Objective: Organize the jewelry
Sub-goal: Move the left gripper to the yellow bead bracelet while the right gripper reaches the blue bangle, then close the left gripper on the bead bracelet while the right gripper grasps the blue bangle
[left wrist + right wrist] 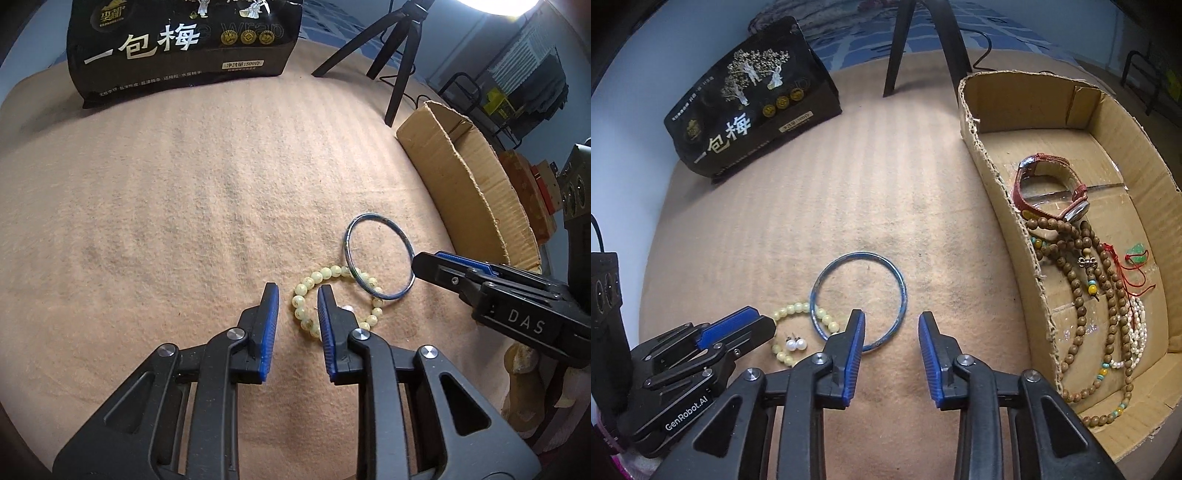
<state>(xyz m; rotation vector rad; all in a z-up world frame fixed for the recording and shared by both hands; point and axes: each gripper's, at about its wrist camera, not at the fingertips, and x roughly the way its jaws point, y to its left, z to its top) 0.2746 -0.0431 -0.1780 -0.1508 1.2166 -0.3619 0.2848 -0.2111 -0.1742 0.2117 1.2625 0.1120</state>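
A pale yellow bead bracelet (317, 275) lies on the tan cloth, and a thin blue bangle (373, 216) overlaps its far side. My left gripper (297, 299) points down at it, open, with the bracelet's left arc in the narrow gap between the blue pads, which do not press it. In the right wrist view my right gripper (892, 325) is open over the bangle (860, 254), whose near arc lies between the fingers. Two pearl earrings (796, 344) rest inside the bracelet (798, 307). Each gripper shows in the other's view, the right gripper (424, 264) and the left gripper (764, 325).
A cardboard box (997, 177) at the right holds a red-strapped watch (1049, 184), wooden bead strands (1108, 295), a pearl strand and a green pendant. A black snack bag (750, 99) stands at the back left. Tripod legs (402, 55) stand behind the cloth.
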